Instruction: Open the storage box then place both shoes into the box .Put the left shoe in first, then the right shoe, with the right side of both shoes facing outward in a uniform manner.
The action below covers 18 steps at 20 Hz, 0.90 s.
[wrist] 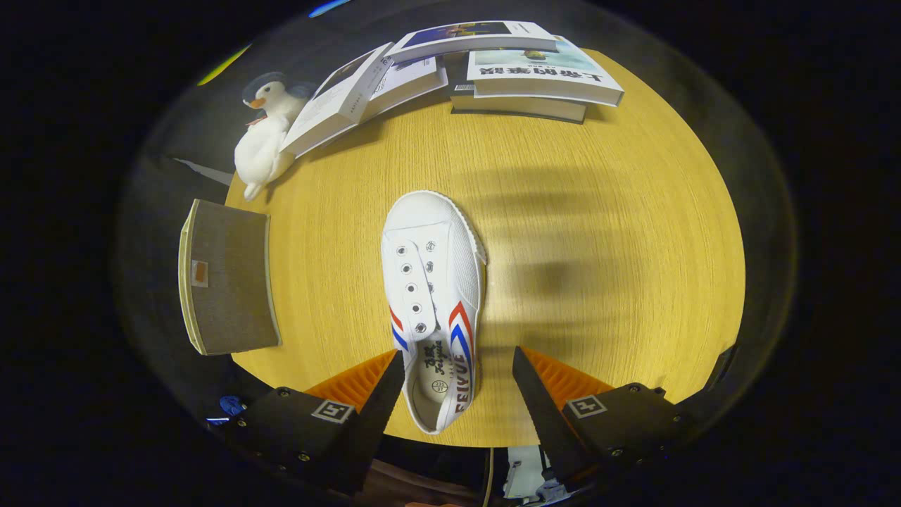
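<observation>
Nearest the camera, the tool (457, 384) is seen held wide above the near edge of the bench (598, 232), with its two fingers (386, 394) spread well apart and nothing pressed between them. Between those fingers the heel end of a white shoe (436, 296) is seen, closer to the one finger than to the other; whether that finger touches the shoe cannot be told. The shoe is laid flat on its sole near the middle of the near edge, with its toe pointed away toward the far edge. Red and blue stripes are carried on its side by the opening, eyelets without laces are shown along the top, and printed lettering is seen on the insole and side.

Off one side edge of the bench, a grey fabric-covered storage box (229, 278) with a pale rim is seen; its flat top is turned toward the camera and a small tag is fixed to it. Whether it is shut cannot be told for certain.

At the far corner on that same side, a white plush penguin (264, 137) with a dark head and an orange beak is laid partly over the edge. Beside it, along the far edge, several books (450, 70) are piled loosely, some leaned on one another and two stacked flat. A soft shadow is cast on the bare wood beside the shoe.
</observation>
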Each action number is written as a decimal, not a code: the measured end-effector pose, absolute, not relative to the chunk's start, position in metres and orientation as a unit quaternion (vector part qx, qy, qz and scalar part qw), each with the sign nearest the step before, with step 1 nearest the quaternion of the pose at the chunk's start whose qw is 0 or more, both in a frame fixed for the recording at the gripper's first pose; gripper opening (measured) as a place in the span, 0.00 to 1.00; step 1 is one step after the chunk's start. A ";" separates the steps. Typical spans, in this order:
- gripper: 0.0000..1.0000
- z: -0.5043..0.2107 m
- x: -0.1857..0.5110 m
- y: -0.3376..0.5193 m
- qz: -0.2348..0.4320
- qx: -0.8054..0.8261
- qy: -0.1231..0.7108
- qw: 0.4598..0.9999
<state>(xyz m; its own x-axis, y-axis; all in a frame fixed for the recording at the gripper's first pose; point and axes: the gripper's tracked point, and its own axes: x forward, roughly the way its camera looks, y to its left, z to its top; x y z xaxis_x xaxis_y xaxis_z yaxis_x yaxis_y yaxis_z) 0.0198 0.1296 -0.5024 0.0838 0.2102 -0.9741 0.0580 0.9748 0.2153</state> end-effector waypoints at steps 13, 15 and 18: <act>0.28 -0.525 0.027 0.133 0.081 0.105 0.675 0.726; 0.07 -0.537 0.025 0.143 0.072 0.116 0.673 0.727; 0.06 -0.528 0.024 0.137 0.074 0.092 0.679 0.724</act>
<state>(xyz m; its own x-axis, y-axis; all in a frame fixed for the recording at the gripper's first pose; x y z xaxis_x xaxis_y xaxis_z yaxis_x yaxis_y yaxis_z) 0.0239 0.1365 -0.5283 0.0665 0.2322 -0.9704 0.0176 0.9721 0.2338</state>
